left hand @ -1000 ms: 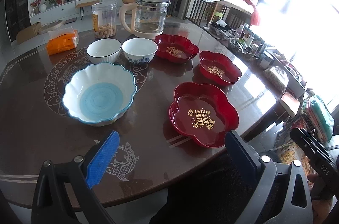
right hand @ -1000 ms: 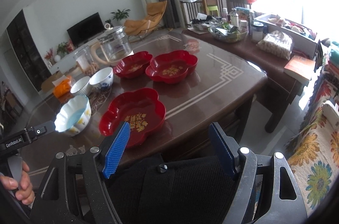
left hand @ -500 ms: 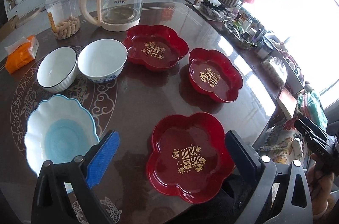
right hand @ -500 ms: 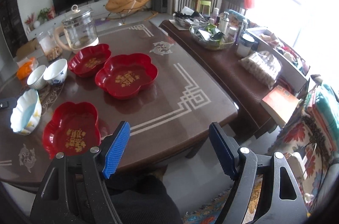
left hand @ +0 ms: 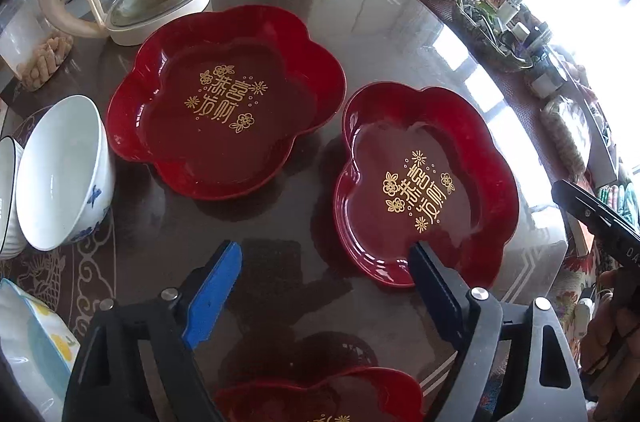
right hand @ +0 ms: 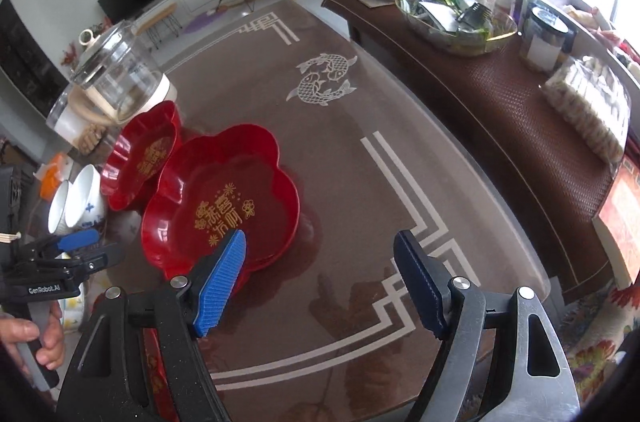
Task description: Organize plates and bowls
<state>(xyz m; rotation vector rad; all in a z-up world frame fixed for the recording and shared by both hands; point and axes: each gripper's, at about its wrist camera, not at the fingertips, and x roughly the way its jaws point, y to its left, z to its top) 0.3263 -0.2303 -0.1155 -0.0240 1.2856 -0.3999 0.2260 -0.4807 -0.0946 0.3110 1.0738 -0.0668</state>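
two red flower-shaped plates (left hand: 424, 182) (left hand: 228, 98) lie side by side on the brown table (left hand: 360, 22), white bowls (left hand: 64, 174) at 9 o'clock. left gripper (left hand: 324, 270), jaws just narrowed yet apart, empty, straddles the nearer plate's rim. right gripper (right hand: 320, 270) gapes, empty.

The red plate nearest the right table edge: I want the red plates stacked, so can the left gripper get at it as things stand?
Probably yes. The left gripper, jaws open and just narrowed, has one finger over that red plate rim's near side, the other over bare table. Nothing blocks it.
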